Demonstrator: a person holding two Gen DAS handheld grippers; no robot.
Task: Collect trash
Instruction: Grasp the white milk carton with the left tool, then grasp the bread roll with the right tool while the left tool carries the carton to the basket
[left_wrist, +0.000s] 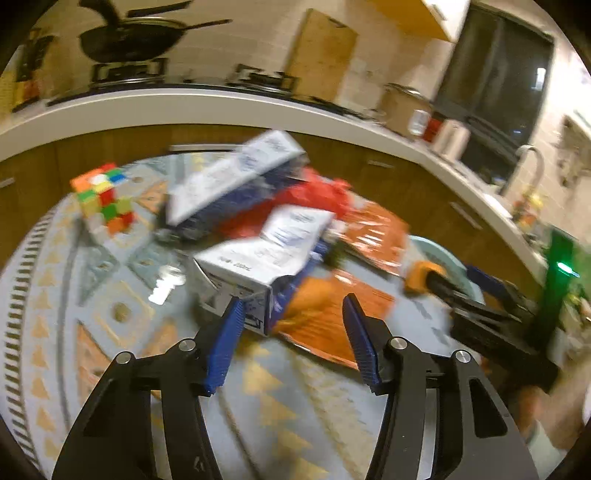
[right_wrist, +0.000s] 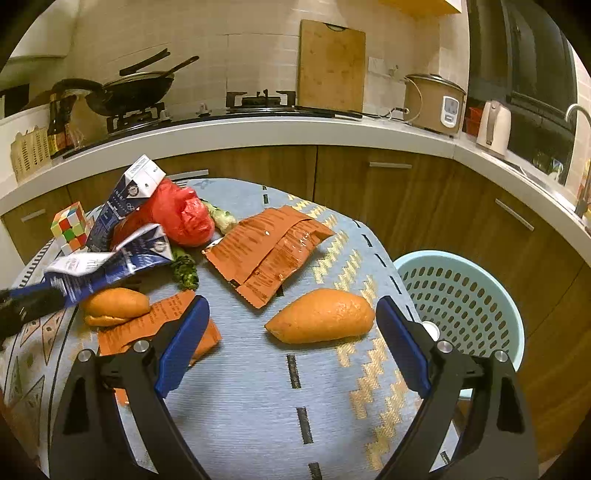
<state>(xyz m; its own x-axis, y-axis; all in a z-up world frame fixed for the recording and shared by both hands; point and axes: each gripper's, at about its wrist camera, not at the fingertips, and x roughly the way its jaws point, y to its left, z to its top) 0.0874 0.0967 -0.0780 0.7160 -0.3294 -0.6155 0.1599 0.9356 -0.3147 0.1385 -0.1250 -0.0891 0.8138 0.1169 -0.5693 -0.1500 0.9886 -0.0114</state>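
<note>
Left wrist view: left gripper (left_wrist: 291, 314) spread open at a flattened milk carton (left_wrist: 255, 266), nothing held yet.
Right gripper (right_wrist: 291, 325) also gapes empty, near a bread roll (right_wrist: 321, 315) on the table (right_wrist: 258, 406) beside the blue basket (right_wrist: 465, 295). Trash lies heaped: a second carton (right_wrist: 125, 199), red bag (right_wrist: 181, 214), orange wrappers (right_wrist: 269, 247). Closing on the carton's slack corner may let it slip, or drag the wrapper underneath; the Rubik's cube (right_wrist: 70, 225) could be knocked.
</note>
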